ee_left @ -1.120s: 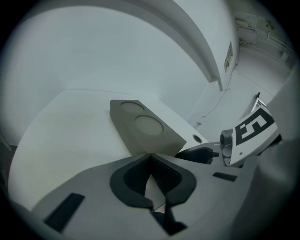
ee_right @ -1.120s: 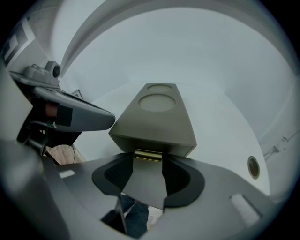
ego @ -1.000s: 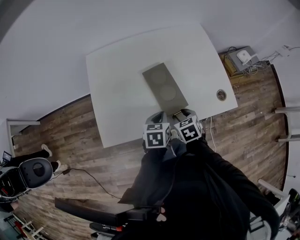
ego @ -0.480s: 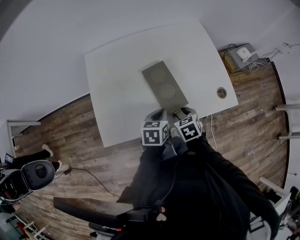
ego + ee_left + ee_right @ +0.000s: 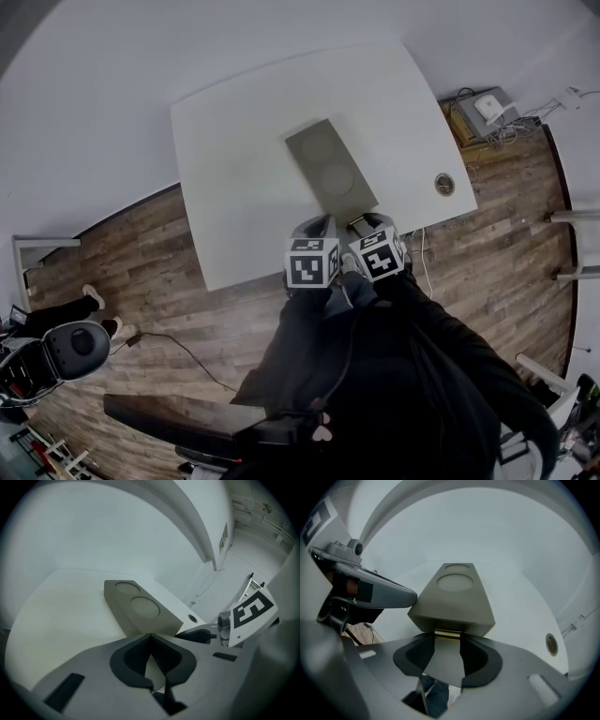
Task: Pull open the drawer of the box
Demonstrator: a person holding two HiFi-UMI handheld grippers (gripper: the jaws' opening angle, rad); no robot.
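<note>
- Centre of the head view: the white table (image 5: 234, 187) and the grey box (image 5: 330, 173) lie just as they did a second ago. The box sits lengthwise, its near end towards the table's lower edge, two round recesses on its top.
- Judgement: nothing has shifted at the work itself. The drawer front looks flush with the box, so the pull is not yet begun.
- Lower centre: both grippers hold the same spots as a second ago, side by side at the box's near end.
- Right gripper (image 5: 370, 228): jaws apart, aimed at the drawer face, with the brass handle (image 5: 448, 633) at the gap between the tips. The pads are not seen pressing on it.
- Left gripper (image 5: 317, 230): tips together, nothing between them, pointing past the box's left corner.
- Left edge: a bystander's feet (image 5: 94, 298) on the wood floor have shifted a little; well apart from the table.
- Right of the box: a cable grommet (image 5: 444, 187) in the tabletop, clear of the drawer's path.
- Nothing lies between box and table edge, though little table is left there for the drawer to travel over.
</note>
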